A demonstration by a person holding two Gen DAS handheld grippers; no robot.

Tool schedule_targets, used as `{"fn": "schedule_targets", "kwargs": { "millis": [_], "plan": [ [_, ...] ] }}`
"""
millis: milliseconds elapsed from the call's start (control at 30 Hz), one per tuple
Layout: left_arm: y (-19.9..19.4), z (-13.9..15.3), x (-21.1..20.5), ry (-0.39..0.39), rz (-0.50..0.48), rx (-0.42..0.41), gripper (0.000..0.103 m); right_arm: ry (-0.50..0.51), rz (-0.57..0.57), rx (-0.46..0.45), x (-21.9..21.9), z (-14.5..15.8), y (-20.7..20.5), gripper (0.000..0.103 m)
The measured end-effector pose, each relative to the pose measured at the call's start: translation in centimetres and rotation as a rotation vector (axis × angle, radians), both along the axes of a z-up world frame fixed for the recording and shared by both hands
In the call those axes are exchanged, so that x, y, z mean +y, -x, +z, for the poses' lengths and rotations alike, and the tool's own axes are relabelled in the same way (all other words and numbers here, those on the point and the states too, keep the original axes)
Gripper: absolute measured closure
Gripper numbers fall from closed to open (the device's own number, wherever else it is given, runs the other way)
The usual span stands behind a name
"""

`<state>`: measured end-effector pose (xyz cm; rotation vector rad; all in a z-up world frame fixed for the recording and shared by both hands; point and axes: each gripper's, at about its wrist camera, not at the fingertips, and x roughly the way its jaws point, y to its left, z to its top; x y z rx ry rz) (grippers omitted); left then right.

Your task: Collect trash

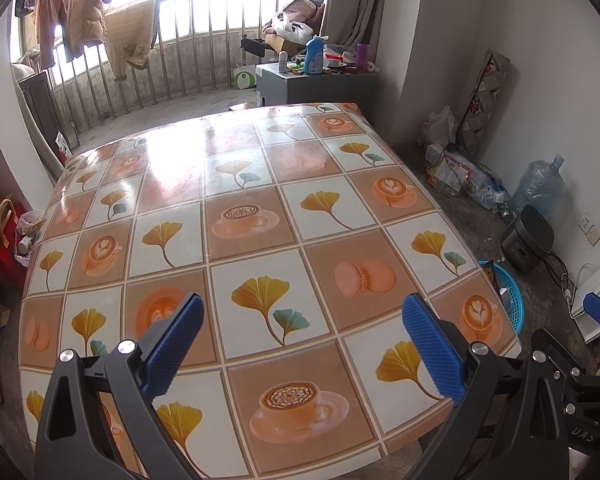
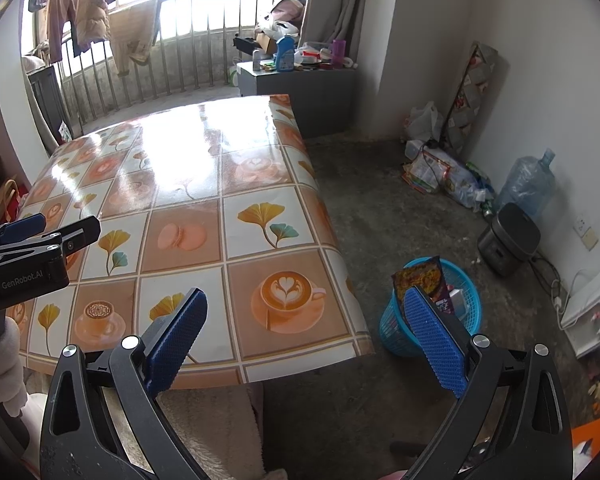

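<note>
A blue plastic basket (image 2: 396, 330) stands on the floor right of the table; it also shows in the left wrist view (image 1: 510, 292). A dark snack wrapper (image 2: 418, 276) sticks up out of it beside a small white box (image 2: 456, 298). My right gripper (image 2: 304, 300) is open and empty over the table's front right corner, left of the basket. My left gripper (image 1: 300, 304) is open and empty above the front of the table (image 1: 256, 184), whose cloth has leaf and coffee-cup squares. I see no trash on the cloth.
A rice cooker (image 2: 508, 240), a water jug (image 2: 528, 184) and a heap of bags (image 2: 440, 172) line the right wall. A white appliance (image 2: 592, 312) sits at far right. A grey cabinet (image 1: 316, 84) with bottles stands behind the table. Bags (image 1: 0, 228) crowd the left side.
</note>
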<state>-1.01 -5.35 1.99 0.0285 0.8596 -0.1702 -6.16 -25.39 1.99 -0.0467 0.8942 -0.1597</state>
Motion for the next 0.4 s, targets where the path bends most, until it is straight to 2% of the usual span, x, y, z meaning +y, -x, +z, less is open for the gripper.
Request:
{"fn": "schedule_targets", "kwargs": {
  "millis": [400],
  "plan": [
    [0.16, -0.28, 0.48, 0.004, 0.006, 0.008, 0.006, 0.000, -0.001, 0.000, 0.02, 0.00, 0.03, 0.008]
  ]
}}
